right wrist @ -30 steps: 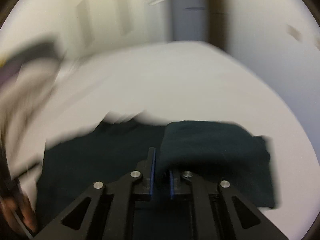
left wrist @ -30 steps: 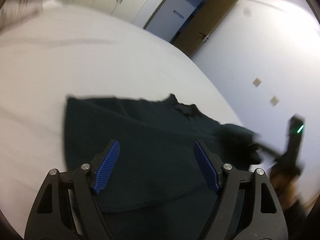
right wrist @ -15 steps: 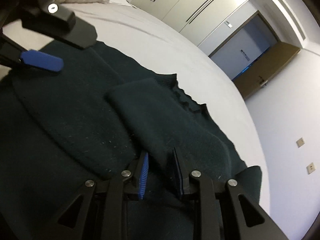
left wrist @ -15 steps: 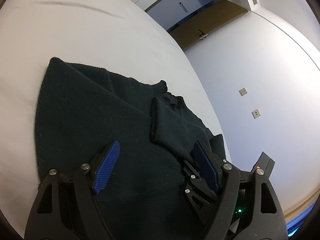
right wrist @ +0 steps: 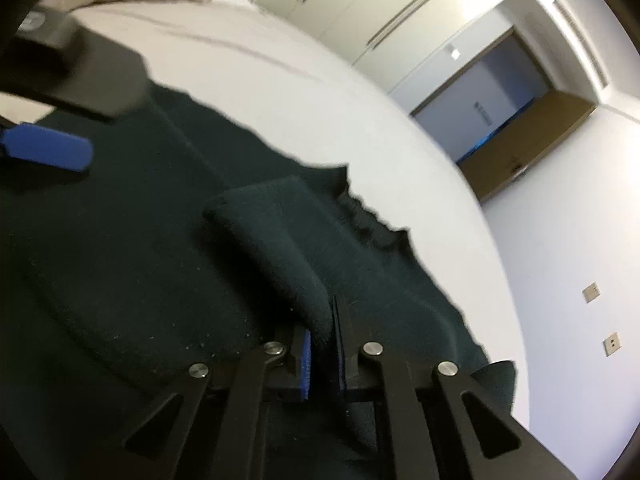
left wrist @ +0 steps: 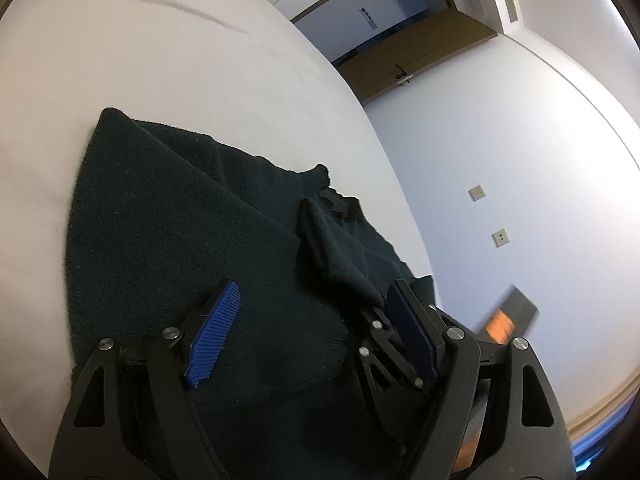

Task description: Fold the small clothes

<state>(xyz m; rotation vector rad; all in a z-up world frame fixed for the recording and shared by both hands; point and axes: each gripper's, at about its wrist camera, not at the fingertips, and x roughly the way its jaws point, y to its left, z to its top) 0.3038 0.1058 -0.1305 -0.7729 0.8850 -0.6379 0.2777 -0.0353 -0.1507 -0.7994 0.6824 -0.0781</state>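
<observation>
Pinching sweater sleeve [right wrist: 280, 256], right gripper [right wrist: 322, 344]

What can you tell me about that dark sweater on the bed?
The sweater is dark green knit, lying mostly flat on the white bed, neckline away from the cameras. Its left side is folded in diagonally. The sleeve lies folded over the body, its near end pinched in the shut right gripper. The left gripper is open just above the fabric; contact is unclear.

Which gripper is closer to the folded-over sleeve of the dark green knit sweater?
Right. The right gripper is clamped on the sleeve; the left gripper hangs open beside it.
</observation>
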